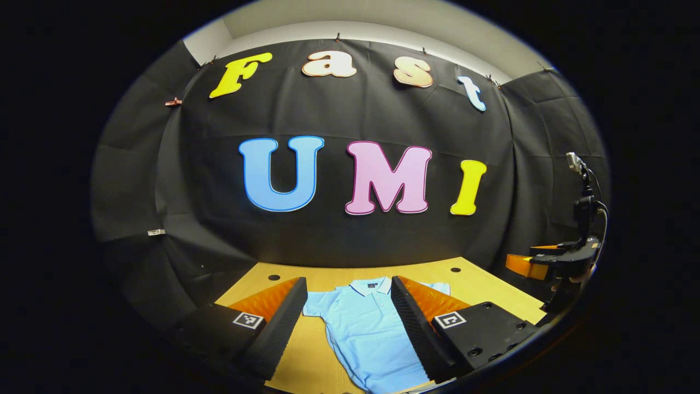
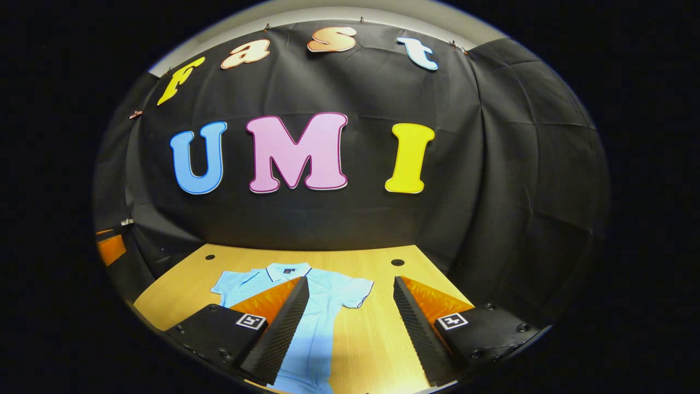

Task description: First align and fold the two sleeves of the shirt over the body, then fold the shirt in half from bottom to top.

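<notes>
A light blue polo shirt (image 1: 363, 328) lies flat on the wooden table (image 1: 481, 284), collar toward the far wall, both short sleeves spread out. In the left gripper view my left gripper (image 1: 348, 317) hangs above the shirt's body, open, with nothing between its fingers. In the right gripper view the same shirt (image 2: 322, 306) sits toward the left, its right sleeve (image 2: 358, 293) lying out on the wood. My right gripper (image 2: 350, 320) is open and holds nothing, above the table beside that sleeve. The right gripper (image 1: 552, 262) also shows at the far right edge of the left gripper view.
The table (image 2: 383, 273) has small dark holes (image 2: 397, 262) near its far edge. Black cloth walls close in the back and both sides. Bare wood lies to the right of the shirt. A mount with a cable (image 1: 582, 186) rises above the other gripper.
</notes>
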Demonstrator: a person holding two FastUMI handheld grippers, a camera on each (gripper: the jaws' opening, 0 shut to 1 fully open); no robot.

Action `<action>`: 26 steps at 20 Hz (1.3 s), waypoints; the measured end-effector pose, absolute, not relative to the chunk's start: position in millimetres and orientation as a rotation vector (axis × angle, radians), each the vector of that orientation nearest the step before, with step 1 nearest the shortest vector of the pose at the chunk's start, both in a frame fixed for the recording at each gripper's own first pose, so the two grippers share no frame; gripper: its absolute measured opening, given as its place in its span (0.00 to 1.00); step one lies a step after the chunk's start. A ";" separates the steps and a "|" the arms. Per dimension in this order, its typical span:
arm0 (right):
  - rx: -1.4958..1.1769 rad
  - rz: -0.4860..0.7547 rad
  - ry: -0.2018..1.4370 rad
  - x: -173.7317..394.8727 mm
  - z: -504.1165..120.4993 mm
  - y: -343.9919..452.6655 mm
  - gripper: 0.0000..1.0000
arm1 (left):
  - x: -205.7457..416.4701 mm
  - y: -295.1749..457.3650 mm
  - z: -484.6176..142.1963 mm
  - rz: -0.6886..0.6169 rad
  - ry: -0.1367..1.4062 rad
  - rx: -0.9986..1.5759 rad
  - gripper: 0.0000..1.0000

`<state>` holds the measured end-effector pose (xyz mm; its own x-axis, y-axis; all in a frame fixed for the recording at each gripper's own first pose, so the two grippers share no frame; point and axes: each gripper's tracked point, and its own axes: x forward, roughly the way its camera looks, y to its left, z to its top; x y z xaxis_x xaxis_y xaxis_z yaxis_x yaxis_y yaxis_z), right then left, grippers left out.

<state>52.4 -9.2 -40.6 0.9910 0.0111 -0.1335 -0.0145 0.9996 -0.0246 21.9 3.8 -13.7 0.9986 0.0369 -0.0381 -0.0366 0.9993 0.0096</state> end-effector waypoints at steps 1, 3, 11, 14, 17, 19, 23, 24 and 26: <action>-0.025 0.018 0.151 60.1 -46.1 -10.3 0.97 | 23.7 5.0 -13.9 0.045 0.042 0.007 0.98; -0.023 0.029 0.186 76.7 -57.0 -12.7 0.97 | 27.8 9.1 -18.0 0.072 0.051 0.005 0.98; -0.033 0.048 0.361 171.5 -115.3 -31.8 0.97 | 56.3 27.1 -46.5 0.202 0.130 -0.040 0.98; -0.034 0.051 0.409 212.8 -139.8 -39.0 0.98 | 72.1 35.1 -57.7 0.253 0.161 -0.037 0.98; -0.020 0.031 0.461 250.4 -167.7 -49.5 0.97 | 85.9 36.6 -63.5 0.275 0.187 -0.025 0.98; -0.014 0.030 0.528 267.9 -192.9 -51.3 0.97 | 95.3 35.3 -68.4 0.282 0.201 -0.014 0.98; -0.042 0.036 0.589 300.7 -234.9 -54.6 0.98 | 112.4 35.3 -76.5 0.311 0.226 -0.019 0.98; -0.043 0.041 0.607 309.8 -244.8 -54.5 0.98 | 116.0 34.6 -76.5 0.314 0.228 -0.025 0.98; -0.047 0.037 0.636 331.1 -265.2 -57.5 0.98 | 124.2 31.1 -80.0 0.311 0.230 -0.028 0.98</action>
<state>331.1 -57.5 -265.2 0.8039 0.0198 -0.5944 -0.0487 0.9983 -0.0325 124.2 31.1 -80.0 0.9260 0.3001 -0.2290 -0.3065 0.9518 0.0080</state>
